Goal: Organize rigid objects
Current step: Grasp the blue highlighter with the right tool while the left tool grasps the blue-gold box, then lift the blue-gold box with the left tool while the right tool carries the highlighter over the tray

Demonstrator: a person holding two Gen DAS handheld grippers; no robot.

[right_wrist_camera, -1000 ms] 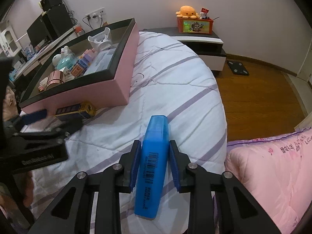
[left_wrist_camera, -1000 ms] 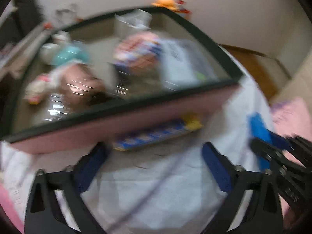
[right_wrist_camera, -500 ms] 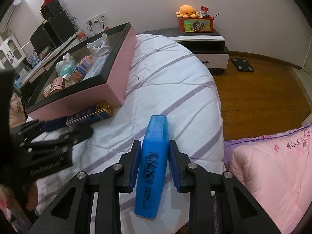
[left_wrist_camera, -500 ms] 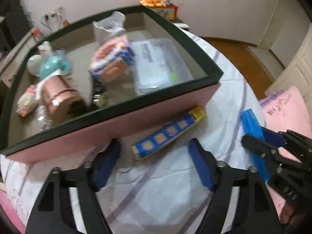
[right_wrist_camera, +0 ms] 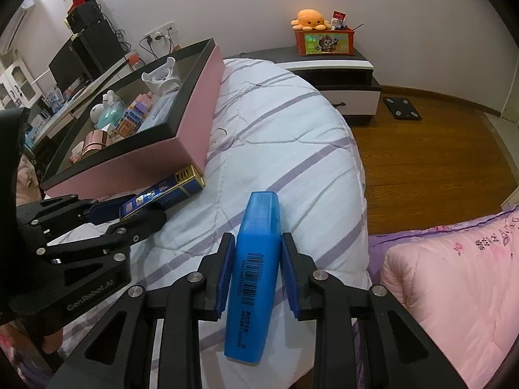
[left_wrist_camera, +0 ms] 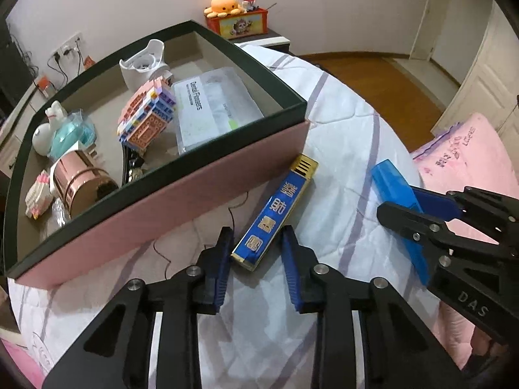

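A long blue and gold box (left_wrist_camera: 275,214) lies on the white striped bedspread just in front of the pink storage box (left_wrist_camera: 181,191). My left gripper (left_wrist_camera: 256,253) is open, its blue pads on either side of the box's near end, not clamped. It also shows in the right wrist view (right_wrist_camera: 129,214) with the blue and gold box (right_wrist_camera: 165,191). My right gripper (right_wrist_camera: 256,259) is shut on a blue highlighter (right_wrist_camera: 256,259) and holds it above the bed. It shows at the right of the left wrist view (left_wrist_camera: 418,214), with the highlighter (left_wrist_camera: 392,184).
The pink box with a dark rim (right_wrist_camera: 191,103) holds several items: a toy block model (left_wrist_camera: 146,120), a copper tin (left_wrist_camera: 81,178), a clear case (left_wrist_camera: 214,107). A pink quilt (right_wrist_camera: 454,282) lies at the right. A nightstand (right_wrist_camera: 334,68) and wooden floor lie beyond the bed.
My left gripper has moved forward and down onto the blue and gold box and narrowed its jaws around the near end. My right gripper still holds the highlighter, barely moved.
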